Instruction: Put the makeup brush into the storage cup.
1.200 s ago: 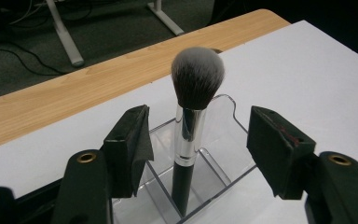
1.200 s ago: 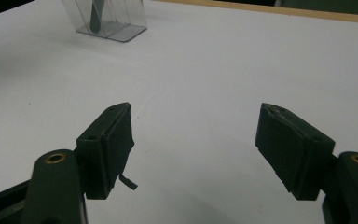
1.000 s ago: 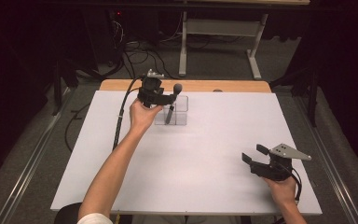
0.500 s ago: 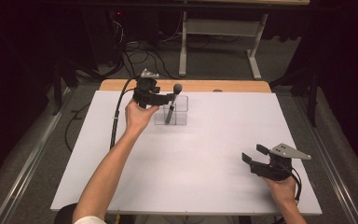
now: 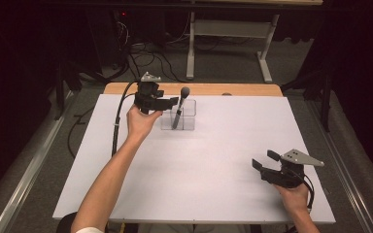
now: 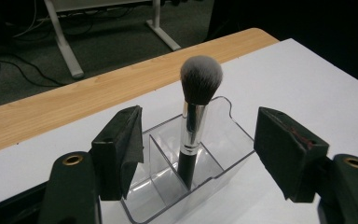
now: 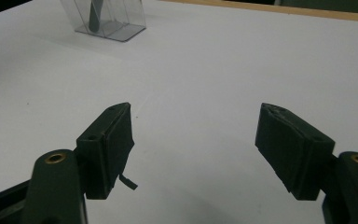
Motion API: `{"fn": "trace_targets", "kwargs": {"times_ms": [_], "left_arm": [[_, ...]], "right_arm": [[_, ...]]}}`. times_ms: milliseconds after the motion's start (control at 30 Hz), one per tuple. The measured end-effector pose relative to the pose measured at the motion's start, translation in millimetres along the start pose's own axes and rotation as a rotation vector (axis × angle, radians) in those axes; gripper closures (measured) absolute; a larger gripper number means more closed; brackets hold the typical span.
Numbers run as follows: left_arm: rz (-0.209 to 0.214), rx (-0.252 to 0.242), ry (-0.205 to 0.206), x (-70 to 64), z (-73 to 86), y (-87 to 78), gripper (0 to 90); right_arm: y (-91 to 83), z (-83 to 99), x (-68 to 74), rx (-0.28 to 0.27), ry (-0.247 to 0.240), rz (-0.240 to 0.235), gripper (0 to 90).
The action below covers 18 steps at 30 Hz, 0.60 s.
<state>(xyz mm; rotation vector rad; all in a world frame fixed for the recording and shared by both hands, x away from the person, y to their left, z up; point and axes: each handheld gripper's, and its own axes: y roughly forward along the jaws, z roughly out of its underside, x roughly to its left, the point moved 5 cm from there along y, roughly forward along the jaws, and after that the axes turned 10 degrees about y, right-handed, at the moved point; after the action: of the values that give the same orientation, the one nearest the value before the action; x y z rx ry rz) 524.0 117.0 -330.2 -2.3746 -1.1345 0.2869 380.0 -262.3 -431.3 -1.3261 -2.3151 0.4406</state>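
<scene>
Left gripper (image 5: pixel 167 103), jaws spread and empty, hovers beside a grey-tipped black makeup brush (image 6: pixel 192 135) standing upright in a clear plastic divided organiser (image 5: pixel 178 120) near the white table's (image 5: pixel 194 184) far edge; right gripper (image 5: pixel 264 161) rests open near the right edge.

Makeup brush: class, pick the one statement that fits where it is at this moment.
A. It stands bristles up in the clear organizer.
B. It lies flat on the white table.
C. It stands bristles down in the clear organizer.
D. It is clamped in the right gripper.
A. The makeup brush stands handle down in a compartment of the clear organizer, its grey bristle head on top, between the wide-apart jaws of the left gripper, which touch nothing.
</scene>
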Motion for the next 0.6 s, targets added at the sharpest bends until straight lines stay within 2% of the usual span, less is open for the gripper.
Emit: {"fn": "trace_targets", "kwargs": {"times_ms": [600], "left_arm": [[0.016,-0.028,-0.016,0.5,3.4,-11.9,32.4]], "right_arm": [[0.3,0.1,0.4,0.002,-0.008,-0.001,29.3]]}}
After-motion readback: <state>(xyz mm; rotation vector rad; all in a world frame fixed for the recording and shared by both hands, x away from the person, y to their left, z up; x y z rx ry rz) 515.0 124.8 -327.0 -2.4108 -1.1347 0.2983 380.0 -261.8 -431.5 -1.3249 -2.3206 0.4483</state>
